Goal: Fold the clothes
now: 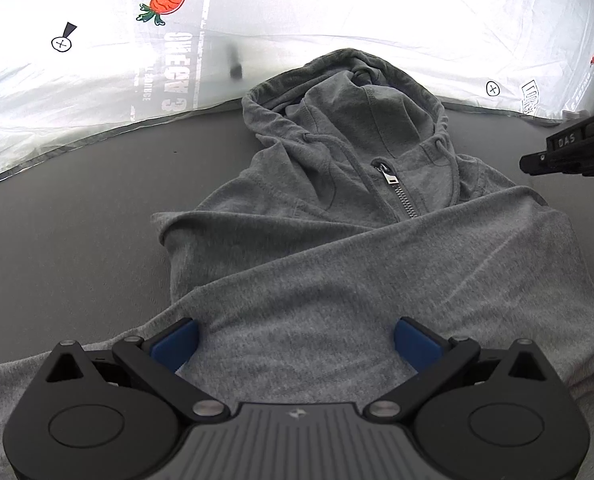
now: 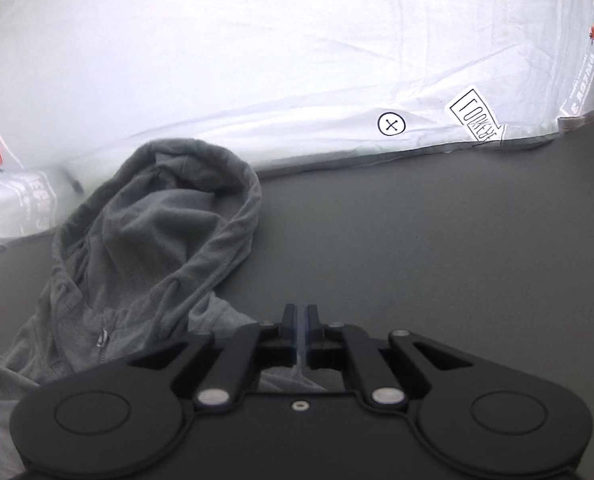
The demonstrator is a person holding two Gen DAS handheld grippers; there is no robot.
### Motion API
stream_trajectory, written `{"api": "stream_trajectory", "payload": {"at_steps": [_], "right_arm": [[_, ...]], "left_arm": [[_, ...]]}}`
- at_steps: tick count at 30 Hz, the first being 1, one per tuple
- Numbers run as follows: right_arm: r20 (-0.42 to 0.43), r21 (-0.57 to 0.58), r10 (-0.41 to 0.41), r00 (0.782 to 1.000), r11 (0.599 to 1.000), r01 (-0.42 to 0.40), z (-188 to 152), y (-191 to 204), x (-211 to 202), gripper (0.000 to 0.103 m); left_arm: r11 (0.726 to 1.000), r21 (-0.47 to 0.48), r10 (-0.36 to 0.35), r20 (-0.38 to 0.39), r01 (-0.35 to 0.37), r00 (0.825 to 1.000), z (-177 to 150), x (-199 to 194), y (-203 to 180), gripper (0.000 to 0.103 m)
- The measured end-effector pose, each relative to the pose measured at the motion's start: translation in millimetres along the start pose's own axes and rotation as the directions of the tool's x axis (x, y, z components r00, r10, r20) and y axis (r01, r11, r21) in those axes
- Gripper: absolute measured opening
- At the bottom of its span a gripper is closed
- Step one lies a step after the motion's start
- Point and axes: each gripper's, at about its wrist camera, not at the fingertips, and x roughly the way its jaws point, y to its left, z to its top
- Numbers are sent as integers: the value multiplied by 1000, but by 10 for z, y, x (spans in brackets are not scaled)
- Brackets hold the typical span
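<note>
Folding stood partly done: grey hoodie (image 1: 337, 216) lay mid-frame on the dark table (image 1: 77, 240), one sleeve crossed over; left gripper (image 1: 295, 340) spread above it, right gripper (image 2: 301, 322) pressed together, body unfolded.

Left wrist view: my left gripper (image 1: 295, 338), blue pads (image 1: 175, 343) spread wide, hovers over the grey hoodie (image 1: 337, 248), sleeve folded across its zipper (image 1: 401, 190). Far right, what may be my right gripper (image 1: 573, 152). White printed sheet (image 1: 337, 0) behind.
</note>
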Motion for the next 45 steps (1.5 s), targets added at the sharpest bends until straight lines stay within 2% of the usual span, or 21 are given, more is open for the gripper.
{"api": "stream_trajectory", "payload": {"at_steps": [5, 10, 11, 13, 15, 16, 18, 20, 24, 25, 27, 30, 32, 34, 36, 37, 38, 41, 43, 44, 45], "right_arm": [[-22, -12, 39, 999, 999, -39, -355, 137, -472, 18], [-74, -64, 82, 994, 994, -87, -863, 436, -911, 58], [-86, -95, 73, 994, 992, -81, -945, 521, -945, 61], [-96, -188, 30, 995, 981, -48, -1139, 706, -969, 85], [-128, -262, 1, 992, 964, -35, -1308, 825, -867, 93], [-119, -270, 0, 993, 962, -32, -1376, 846, -839, 100], [-108, -205, 16, 994, 978, -38, -1408, 813, -807, 103], [-97, -220, 10, 995, 975, -32, -1417, 832, -794, 103], [-75, -220, 16, 997, 975, -32, -1458, 820, -809, 103], [-67, -220, 14, 998, 975, -28, -1475, 825, -817, 103], [-51, -215, 12, 999, 976, -23, -1499, 823, -829, 103], [-33, -216, 14, 999, 976, -20, -1528, 822, -844, 103], [-27, -217, 14, 1000, 976, -19, -1536, 823, -849, 103], [-25, -215, 11, 1000, 976, -16, -1540, 829, -851, 103], [-24, -212, 6, 1000, 977, -11, -1541, 836, -854, 103], [-21, -210, 3, 1000, 978, -8, -1547, 839, -858, 103], [-18, -209, 2, 1000, 978, -5, -1552, 842, -861, 103], [-18, -206, -4, 1000, 979, 0, -1550, 850, -862, 103], [-21, -204, -7, 1000, 979, 2, -1544, 852, -861, 103], [-22, -204, -8, 1000, 979, 3, -1544, 853, -861, 103], [-22, -204, -9, 1000, 979, 4, -1544, 854, -861, 103]], "left_arm": [[1000, -13, -7, -16, 6, 1000, 28, -5, 18, 103], [1000, -25, -14, -33, 13, 999, 55, -10, 36, 103], [998, -60, -25, -34, 23, 999, 46, -66, 93, 103], [988, -148, -54, -33, 49, 998, 21, -208, 235, 103], [966, -250, -78, -27, 69, 997, -48, -373, 405, 103], [947, -312, -85, -20, 75, 996, -117, -473, 513, 103], [896, -438, -94, -19, 76, 995, -317, -657, 741, 103], [834, -547, -97, -18, 71, 995, -601, -831, 963, 103], [741, -672, -40, -50, -4, 998, -1127, -1031, 1284, 103], [726, -687, -50, -22, 21, 999, -1211, -1067, 1336, 103], [701, -713, -14, -9, 3, 1000, -1259, -1122, 1447, 103], [688, -725, 58, 6, -36, 998, -1227, -1146, 1613, 103], [669, -740, 117, 12, -70, 993, -1218, -1164, 1741, 103], [641, -756, 204, 3, -131, 979, -1229, -1157, 1845, 103], [628, -750, 288, -25, -208, 957, -1235, -1111, 1928, 103], [631, -739, 317, -33, -237, 948, -1239, -1084, 1952, 101], [646, -720, 342, -23, -253, 940, -1237, -1072, 1947, 101], [663, -676, 421, -17, -321, 907, -1232, -1056, 1863, 79], [660, -656, 467, -24, -366, 884, -1233, -1059, 1818, 46], [661, -658, 462, -21, -360, 887, -1237, -1073, 1829, 36], [663, -665, 449, -15, -345, 893, -1242, -1092, 1849, 16]]}}
